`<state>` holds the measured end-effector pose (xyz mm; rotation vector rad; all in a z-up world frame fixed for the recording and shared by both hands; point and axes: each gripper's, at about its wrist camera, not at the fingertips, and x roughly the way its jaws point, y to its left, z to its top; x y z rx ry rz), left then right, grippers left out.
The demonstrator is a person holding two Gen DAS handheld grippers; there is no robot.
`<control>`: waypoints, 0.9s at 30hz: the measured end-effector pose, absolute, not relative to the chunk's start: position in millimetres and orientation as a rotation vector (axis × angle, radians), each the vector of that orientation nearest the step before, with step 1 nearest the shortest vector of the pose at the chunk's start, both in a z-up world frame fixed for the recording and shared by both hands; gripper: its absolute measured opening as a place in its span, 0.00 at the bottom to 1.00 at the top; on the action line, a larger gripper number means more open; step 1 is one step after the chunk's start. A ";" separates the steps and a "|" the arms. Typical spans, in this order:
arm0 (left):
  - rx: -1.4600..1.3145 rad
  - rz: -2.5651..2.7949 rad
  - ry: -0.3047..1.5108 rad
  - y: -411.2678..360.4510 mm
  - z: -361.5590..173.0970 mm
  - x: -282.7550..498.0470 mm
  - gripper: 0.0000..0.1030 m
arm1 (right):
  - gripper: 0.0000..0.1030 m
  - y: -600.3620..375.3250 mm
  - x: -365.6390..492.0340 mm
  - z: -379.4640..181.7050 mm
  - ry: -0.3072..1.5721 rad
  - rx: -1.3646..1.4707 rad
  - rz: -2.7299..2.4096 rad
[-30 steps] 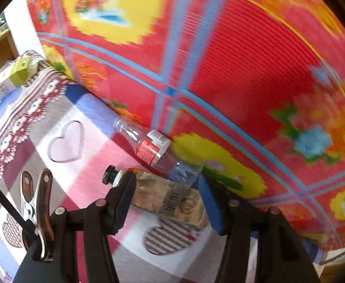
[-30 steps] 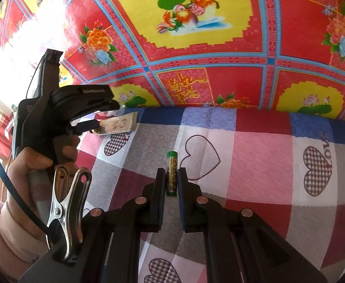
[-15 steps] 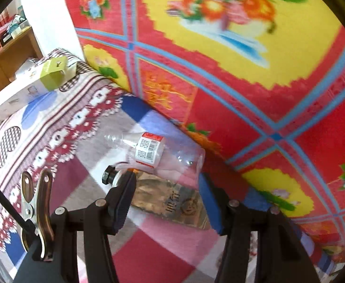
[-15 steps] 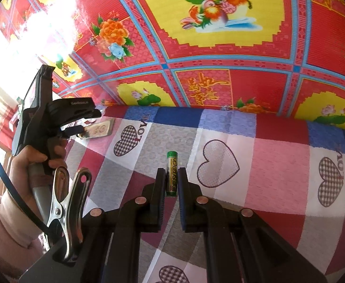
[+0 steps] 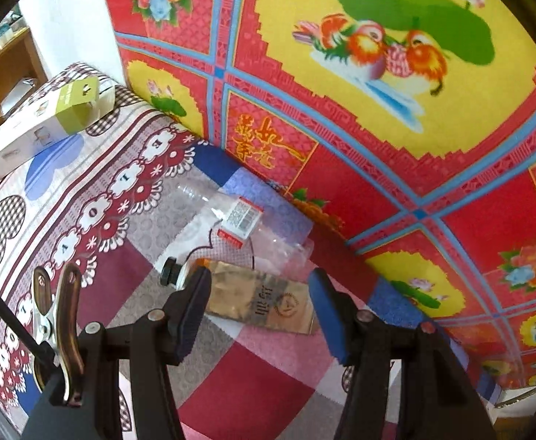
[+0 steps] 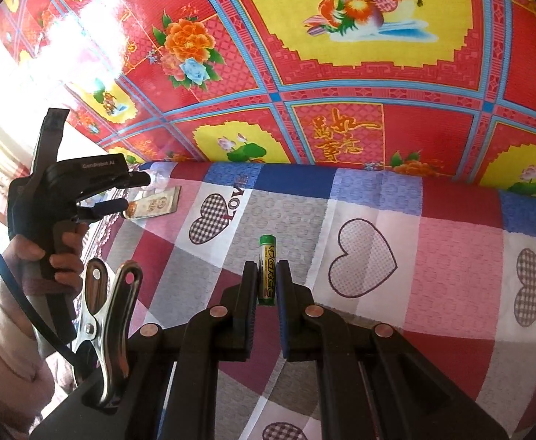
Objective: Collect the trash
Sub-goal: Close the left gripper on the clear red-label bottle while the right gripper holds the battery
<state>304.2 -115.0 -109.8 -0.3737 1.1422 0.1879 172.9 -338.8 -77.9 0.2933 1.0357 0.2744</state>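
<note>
- Presently, left tongs: jaws spread wide, a flattened gold tube lying between them on the patchwork cover; whether the pads touch the tube cannot be told.
- Gold tube: black cap toward 9 o'clock, crimped end toward 3 o'clock, printed face up.
- Clear plastic bottle: on its side just beyond the tube at 12 o'clock, red-and-white label showing, its base against the foot of the patterned wall sheet.
- White-and-green carton: well apart at 10 o'clock, resting on the same cover.
- Right tongs: jaws drawn narrow around a green battery, one pad on either side; the battery points toward 12 o'clock, its green tip clear of the pads, its lower end between them.
- Right view, 9 o'clock: the person's left hand holding the other tool, whose tongs reach toward the tube near the cover's far edge.
- Spring clamp: fixed to the right tool body at 8 o'clock.
</note>
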 end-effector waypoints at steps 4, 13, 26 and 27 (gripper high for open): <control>-0.454 0.188 1.155 -98.2 -111.1 316.5 0.57 | 0.11 -339.8 171.9 -77.6 1.036 0.296 0.278; -0.673 0.270 1.115 -53.6 -107.3 335.0 0.70 | 0.11 -337.3 174.3 -78.1 1.037 0.297 0.287; -0.658 0.400 1.166 -47.4 -121.3 360.9 0.70 | 0.11 -339.7 173.0 -79.0 1.034 0.305 0.289; -0.655 0.405 1.169 -46.9 -123.0 362.5 0.70 | 0.11 -340.3 172.4 -79.3 1.035 0.306 0.287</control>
